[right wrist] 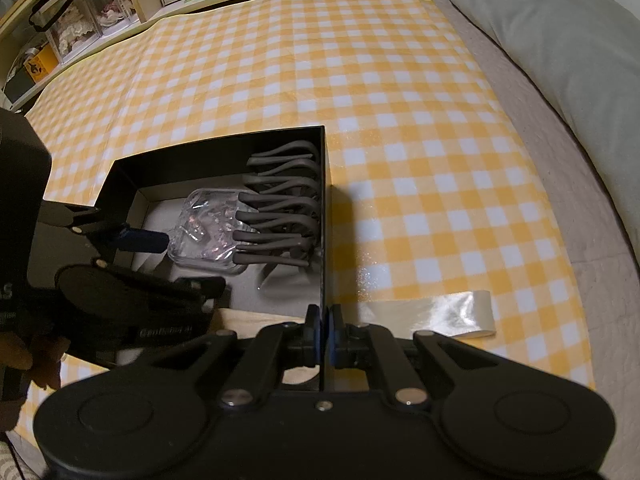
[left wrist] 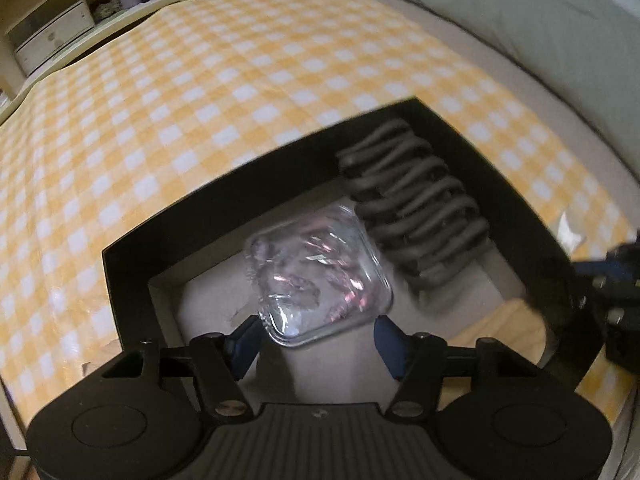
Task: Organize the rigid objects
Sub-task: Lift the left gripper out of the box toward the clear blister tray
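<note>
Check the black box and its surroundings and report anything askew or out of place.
The clear plastic container lies turned at an angle to the black box walls, one edge against the stacked grey hangers. Outside, a loose strip of shiny tape lies on the checked cloth.

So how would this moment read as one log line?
left gripper: open, over clear plastic container in black box | right gripper: shut on box wall

Left gripper (left wrist: 316, 334) open over clear container (left wrist: 316, 270) in black box (left wrist: 128, 280); grey hangers (left wrist: 416, 208) beside.
</note>
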Motion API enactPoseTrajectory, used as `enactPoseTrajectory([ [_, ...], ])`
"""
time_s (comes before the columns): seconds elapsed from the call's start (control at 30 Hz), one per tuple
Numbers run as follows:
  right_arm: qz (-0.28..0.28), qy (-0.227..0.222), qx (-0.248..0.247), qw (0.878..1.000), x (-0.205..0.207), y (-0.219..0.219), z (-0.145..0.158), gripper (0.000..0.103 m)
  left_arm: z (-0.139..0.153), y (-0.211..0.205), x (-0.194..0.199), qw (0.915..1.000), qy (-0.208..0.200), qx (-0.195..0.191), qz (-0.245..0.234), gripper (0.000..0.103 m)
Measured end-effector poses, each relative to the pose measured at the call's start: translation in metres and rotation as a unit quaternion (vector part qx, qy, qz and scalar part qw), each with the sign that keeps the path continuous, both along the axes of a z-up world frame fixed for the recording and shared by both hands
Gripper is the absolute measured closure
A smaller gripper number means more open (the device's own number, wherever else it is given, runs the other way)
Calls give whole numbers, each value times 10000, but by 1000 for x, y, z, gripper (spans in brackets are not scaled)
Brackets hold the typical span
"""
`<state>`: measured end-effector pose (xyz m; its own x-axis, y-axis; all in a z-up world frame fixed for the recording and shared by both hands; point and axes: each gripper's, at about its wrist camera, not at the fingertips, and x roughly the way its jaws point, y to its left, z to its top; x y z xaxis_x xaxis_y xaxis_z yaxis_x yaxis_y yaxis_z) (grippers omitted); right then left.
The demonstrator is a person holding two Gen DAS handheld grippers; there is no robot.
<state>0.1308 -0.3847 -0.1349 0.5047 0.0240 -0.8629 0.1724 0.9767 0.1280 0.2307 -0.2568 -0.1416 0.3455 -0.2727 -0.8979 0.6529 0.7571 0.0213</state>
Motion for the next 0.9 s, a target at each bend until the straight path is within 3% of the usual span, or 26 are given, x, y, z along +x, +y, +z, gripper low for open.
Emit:
enactPoseTrajectory([
  [0.1, 17, 1, -8, 10000, 0, 0, 1, 98, 1, 3, 1, 9998, 26, -194, 89, 51],
  [0.3, 40, 5, -22, 10000, 0, 0, 1, 98, 3, 4, -2, 9993, 2, -262, 274, 57],
  [0.57, 35, 2, -14, 10000, 0, 0, 1, 98, 7, 9, -3, 9980, -10, -413, 480, 55],
  [0.7, 34, -1, 2, 10000, 0, 0, 1, 98, 20, 15, -7, 9971, -47, -522, 546, 41],
  [0.8, 32, -3, 15, 10000, 0, -1, 0, 98, 33, 19, -13, 9966, -173, -591, 538, 18],
  [0.9, 14, -7, 53, 10000, 0, -2, 0, 98, 46, 22, -20, 9959, -334, -660, 522, 12],
])
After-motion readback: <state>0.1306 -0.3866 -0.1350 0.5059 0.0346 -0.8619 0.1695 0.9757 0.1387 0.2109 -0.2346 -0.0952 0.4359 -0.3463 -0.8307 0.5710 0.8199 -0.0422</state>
